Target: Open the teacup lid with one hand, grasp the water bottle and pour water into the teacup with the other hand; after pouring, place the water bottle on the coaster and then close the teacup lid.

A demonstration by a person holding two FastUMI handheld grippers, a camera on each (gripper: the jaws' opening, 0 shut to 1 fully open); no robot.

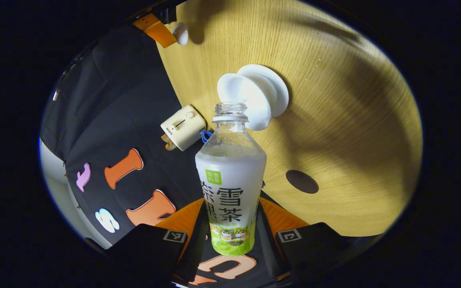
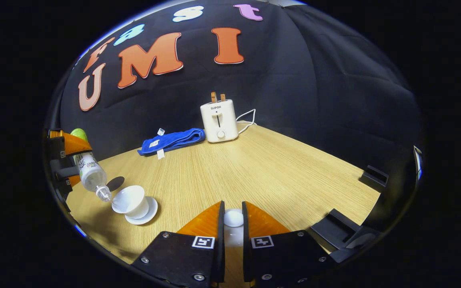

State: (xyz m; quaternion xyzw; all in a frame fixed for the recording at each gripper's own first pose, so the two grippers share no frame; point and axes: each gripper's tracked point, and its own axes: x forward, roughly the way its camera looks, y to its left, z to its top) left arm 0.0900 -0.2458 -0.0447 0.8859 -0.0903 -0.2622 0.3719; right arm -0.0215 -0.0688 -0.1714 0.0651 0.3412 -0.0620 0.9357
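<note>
Tipping the bottle (image 1: 230,180) pinched in its fingers, the left gripper (image 1: 230,240) pours into the cup (image 1: 244,100); the right gripper (image 2: 233,236) pinches the lid (image 2: 233,218) clear.

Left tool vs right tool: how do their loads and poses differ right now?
The left tool grips the uncapped water bottle, tilted mouth-down over the teacup. The right tool grips the small white lid, held level, off to the side of the teacup. Both are shut on their loads above the table.

A staged recording booth is presenting: black cloth wall (image 2: 314,80) is backing a wooden bench (image 2: 254,172) carrying a toaster (image 2: 218,121).
</note>
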